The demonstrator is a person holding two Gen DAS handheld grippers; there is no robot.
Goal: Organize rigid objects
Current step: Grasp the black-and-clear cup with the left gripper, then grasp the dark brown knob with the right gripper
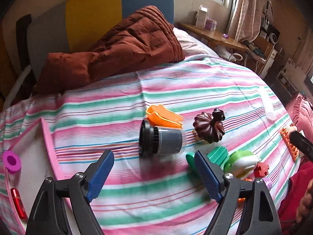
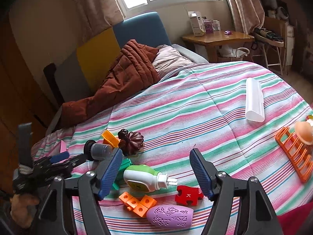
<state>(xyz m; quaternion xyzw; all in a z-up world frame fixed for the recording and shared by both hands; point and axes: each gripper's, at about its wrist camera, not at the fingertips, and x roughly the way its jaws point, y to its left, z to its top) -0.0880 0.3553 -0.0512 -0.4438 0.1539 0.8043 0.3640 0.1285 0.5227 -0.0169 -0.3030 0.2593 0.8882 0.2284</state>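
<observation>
Left view: the left gripper (image 1: pixel 154 168) gapes empty, the grey cup (image 1: pixel 163 141) on its side at twelve o'clock, the pink bin (image 1: pixel 48 135) at nine. Likely next: close on the cup.

Right view: the right gripper (image 2: pixel 156 171) is spread, holding nothing, above the plug (image 2: pixel 146 178) at six.

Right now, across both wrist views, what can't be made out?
- Green block: left view, partly behind the left gripper; right view, behind the right gripper.
- Pink bin: left view, cut by the left edge, so its contents show only in part.
- Orange rack: both views, cut by the right edge.
- Grey filter: left view, motion-blurred.
</observation>
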